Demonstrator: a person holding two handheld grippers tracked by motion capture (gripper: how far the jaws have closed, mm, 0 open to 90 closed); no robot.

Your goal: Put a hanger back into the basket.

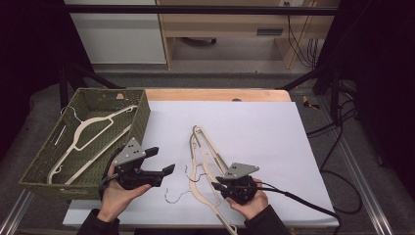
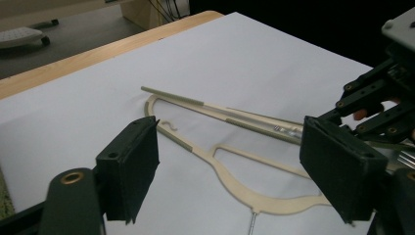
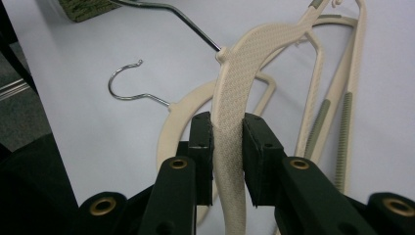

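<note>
Two beige hangers with metal hooks lie overlapped on the white paper [image 1: 254, 127]. My right gripper [image 1: 216, 186] [image 3: 227, 128] is shut on the textured arm of the upper hanger [image 3: 230, 103] [image 1: 201, 161], whose wire hook runs off to the upper left. The second hanger [image 3: 171, 127] rests flat beneath it, and its hook [image 3: 125, 83] curls on the paper. My left gripper [image 1: 161, 160] [image 2: 230, 166] is open with nothing between its pads, raised above the paper left of the hangers. In the left gripper view a hanger [image 2: 235, 186] lies on the paper beyond the jaws.
A green woven basket [image 1: 143, 117] stands at the table's left and holds a white hanger [image 1: 93, 129] and another one [image 1: 98, 156]. A strip of wooden table edge [image 1: 215, 94] runs along the far side. Cables trail off to the right [image 1: 303, 203].
</note>
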